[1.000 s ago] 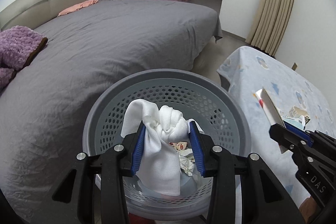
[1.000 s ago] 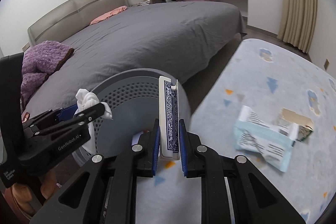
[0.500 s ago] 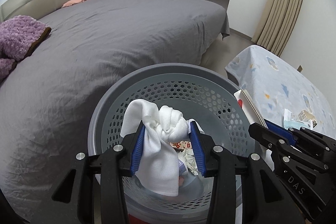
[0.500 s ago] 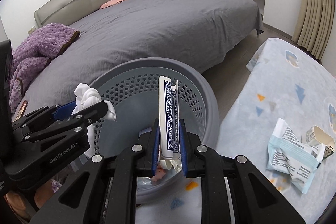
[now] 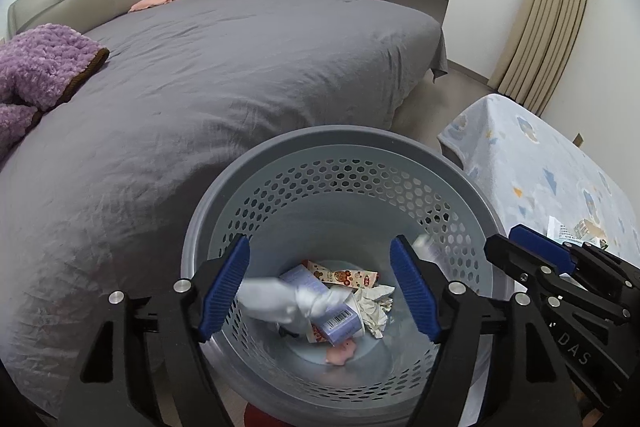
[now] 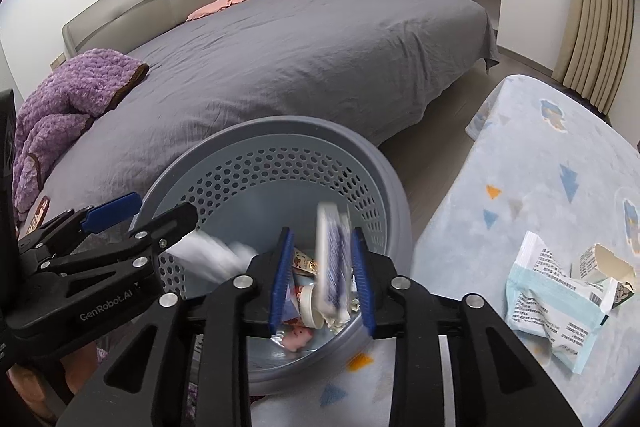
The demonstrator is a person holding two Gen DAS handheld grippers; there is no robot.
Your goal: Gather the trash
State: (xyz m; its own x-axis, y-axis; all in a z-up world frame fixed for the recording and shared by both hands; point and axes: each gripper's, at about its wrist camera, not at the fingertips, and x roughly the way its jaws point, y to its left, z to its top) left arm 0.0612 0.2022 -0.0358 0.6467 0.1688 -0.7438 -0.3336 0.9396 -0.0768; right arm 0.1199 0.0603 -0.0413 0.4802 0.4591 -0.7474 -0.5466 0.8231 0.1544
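Trash is dropping into the grey basket (image 5: 340,147) beside the bed: both the left tool (image 5: 322,289) and right tool (image 6: 322,277) have their jaws spread apart, with the white cloth (image 5: 276,301) and card box (image 6: 330,259) blurred mid-fall. Box looks close to the basket wall, so it might clip it and land crooked. Wrappers (image 6: 556,311) near the right edge of the worktop (image 6: 540,155) aren't collected yet.

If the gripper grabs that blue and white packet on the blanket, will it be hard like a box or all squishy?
Probably squishy. The blue and white packet looks puffy and creased, so it would likely give between the fingers. It seems to be a thin printed wrapper, so probably light, and maybe a bit slippery. It lies flat on the patterned blanket, so it should not roll.
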